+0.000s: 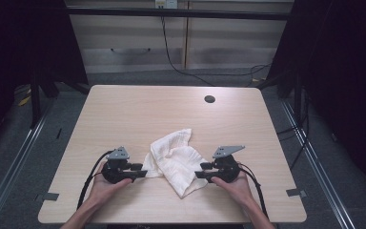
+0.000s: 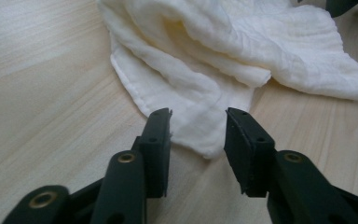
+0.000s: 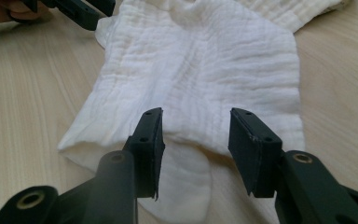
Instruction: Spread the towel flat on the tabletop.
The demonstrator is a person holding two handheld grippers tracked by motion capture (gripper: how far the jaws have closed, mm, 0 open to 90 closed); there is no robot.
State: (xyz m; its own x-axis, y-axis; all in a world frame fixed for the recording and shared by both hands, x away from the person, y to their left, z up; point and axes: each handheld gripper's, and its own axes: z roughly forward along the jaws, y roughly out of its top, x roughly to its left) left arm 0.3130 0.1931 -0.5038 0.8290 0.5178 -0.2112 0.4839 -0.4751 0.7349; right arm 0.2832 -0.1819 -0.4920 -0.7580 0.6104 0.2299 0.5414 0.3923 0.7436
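Two grippers, left (image 1: 142,174) and right (image 1: 199,174), hold spread jaws at opposite edges of the cloth (image 1: 175,160) lying crumpled on the surface (image 1: 124,109); closing too high may miss it.

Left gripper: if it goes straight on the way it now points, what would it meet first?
Most likely the crumpled white cloth. In the left gripper view, the left gripper has its jaws apart with the cloth's near corner lying between the tips on the light wooden table. No contact is visible yet.
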